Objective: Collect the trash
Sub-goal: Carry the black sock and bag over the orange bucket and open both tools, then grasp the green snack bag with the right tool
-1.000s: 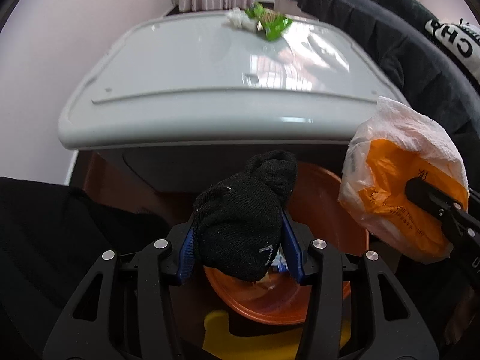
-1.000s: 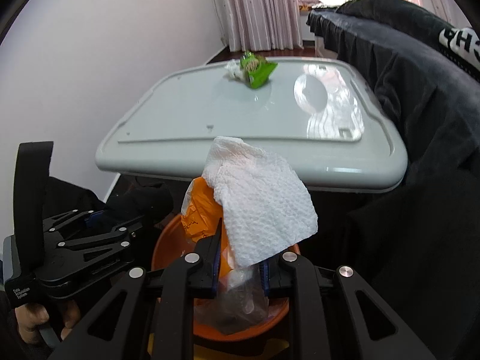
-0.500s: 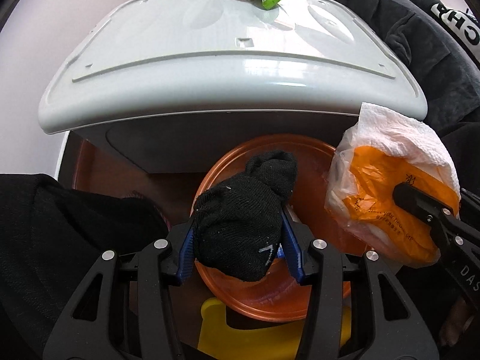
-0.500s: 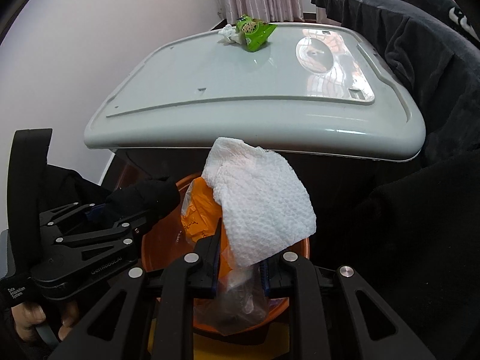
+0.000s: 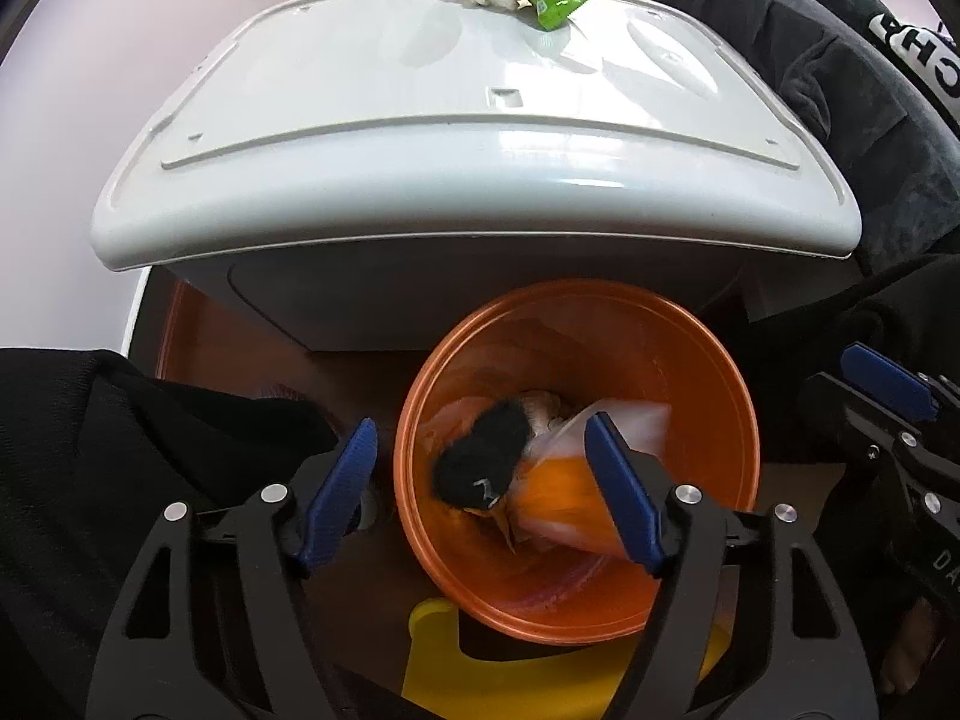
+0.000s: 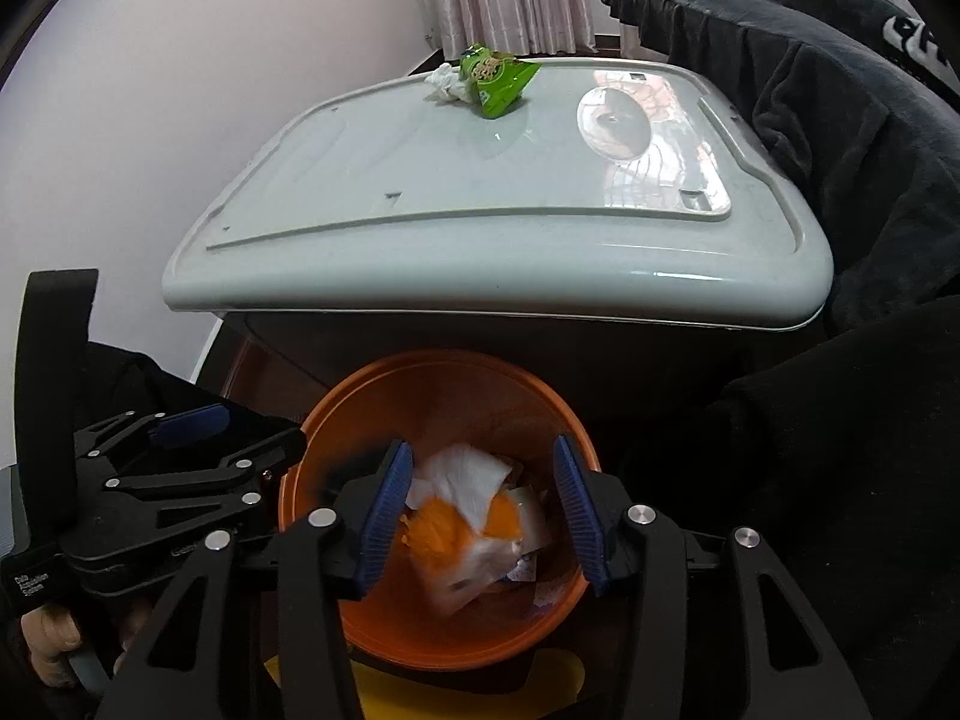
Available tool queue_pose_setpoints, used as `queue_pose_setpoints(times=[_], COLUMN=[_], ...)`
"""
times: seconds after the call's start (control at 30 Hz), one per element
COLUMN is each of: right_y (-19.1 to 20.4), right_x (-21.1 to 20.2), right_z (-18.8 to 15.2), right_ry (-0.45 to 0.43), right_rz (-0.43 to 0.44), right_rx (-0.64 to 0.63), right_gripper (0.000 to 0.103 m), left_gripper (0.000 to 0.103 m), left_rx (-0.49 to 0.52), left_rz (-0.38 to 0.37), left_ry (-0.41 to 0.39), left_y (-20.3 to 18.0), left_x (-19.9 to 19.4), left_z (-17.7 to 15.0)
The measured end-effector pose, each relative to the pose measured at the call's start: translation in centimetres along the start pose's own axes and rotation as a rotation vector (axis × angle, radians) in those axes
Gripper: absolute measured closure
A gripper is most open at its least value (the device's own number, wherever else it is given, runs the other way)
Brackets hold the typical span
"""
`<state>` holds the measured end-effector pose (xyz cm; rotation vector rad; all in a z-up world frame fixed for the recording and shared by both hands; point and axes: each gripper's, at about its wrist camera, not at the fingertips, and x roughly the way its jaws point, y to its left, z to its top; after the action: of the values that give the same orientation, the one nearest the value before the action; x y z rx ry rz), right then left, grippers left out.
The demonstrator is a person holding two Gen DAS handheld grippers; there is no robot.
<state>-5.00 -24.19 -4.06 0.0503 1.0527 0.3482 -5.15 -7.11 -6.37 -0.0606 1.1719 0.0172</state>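
Both grippers stand spread and hold nothing. Left gripper [image 5: 480, 480] hangs over the near left part of the orange bin [image 5: 729, 420], its blue pads [image 5: 345, 483] wide apart. Right gripper [image 6: 480, 510] hangs over the same bin [image 6: 312, 456], jaws equally wide, with the bin contents visible between them.

Bin contents:
1. One black sock [image 5: 480, 459], lying left of centre inside the bin.
2. One orange plastic bag [image 6: 444, 531], beside the sock; motion blur softens its outline.
3. One white paper towel [image 6: 471, 480], on top of the bag.
4. Further scraps underneath, pale and partly covered; their kind cannot be made out.

Items on the table:
1. One green snack wrapper [image 6: 498, 81], at the far edge of the grey-white folding table [image 6: 480, 180].
2. One crumpled white tissue [image 6: 444, 84], touching the wrapper on its left.

The bin stands on the floor just near of the table, its far rim under the table edge. One yellow object [image 5: 432, 648] lies below the bin's near rim, mostly hidden by the bin and the gripper bodies. Dark clothing [image 6: 840, 120] is heaped along the right side of the table and cut off by the frame.
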Motion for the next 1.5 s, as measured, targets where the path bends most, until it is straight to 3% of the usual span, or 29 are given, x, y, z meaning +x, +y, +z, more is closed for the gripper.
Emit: queue_pose_setpoints(times=[0.17,0.37,0.5,0.7,0.9,1.1,1.23,1.5], right_y=[-0.7,-1.2,-0.6,0.8,1.5,1.8,1.0,-0.5], right_x=[-0.3,0.4,0.9,2.3,6.6,13.2,17.3,22.4], right_z=[0.7,3.7,7.2,15.4,25.6,32.8,35.4,37.2], right_ry=[-0.011,-0.028,-0.055,-0.134,-0.179,-0.163,-0.103,-0.027], right_rz=[0.004,-0.009,-0.006,-0.024,-0.02,-0.036,-0.02,0.011], right_rx=[0.026,0.01,-0.03,-0.125,-0.161,-0.192,-0.144,-0.08], right_gripper=[0.054,0.053,0.05,0.047,0.038,0.028,0.028,0.028], left_gripper=[0.033,0.033,0.032,0.029,0.029,0.029,0.029,0.029], left_rx=[-0.01,-0.03,-0.055,-0.088,-0.112,-0.157,-0.18,-0.151], left_rz=[-0.004,-0.023,-0.028,-0.047,0.02,0.058,0.042,0.038], left_ry=[-0.013,-0.081,-0.144,-0.177,-0.256,-0.258,-0.224,-0.225], left_y=[0.2,1.0,1.5,3.2,4.6,5.9,6.4,5.4], left_x=[-0.4,-1.6,-2.5,-2.7,-2.5,-0.6,0.5,1.0], left_z=[0.4,2.4,5.3,11.9,17.2,18.1,18.1,18.1])
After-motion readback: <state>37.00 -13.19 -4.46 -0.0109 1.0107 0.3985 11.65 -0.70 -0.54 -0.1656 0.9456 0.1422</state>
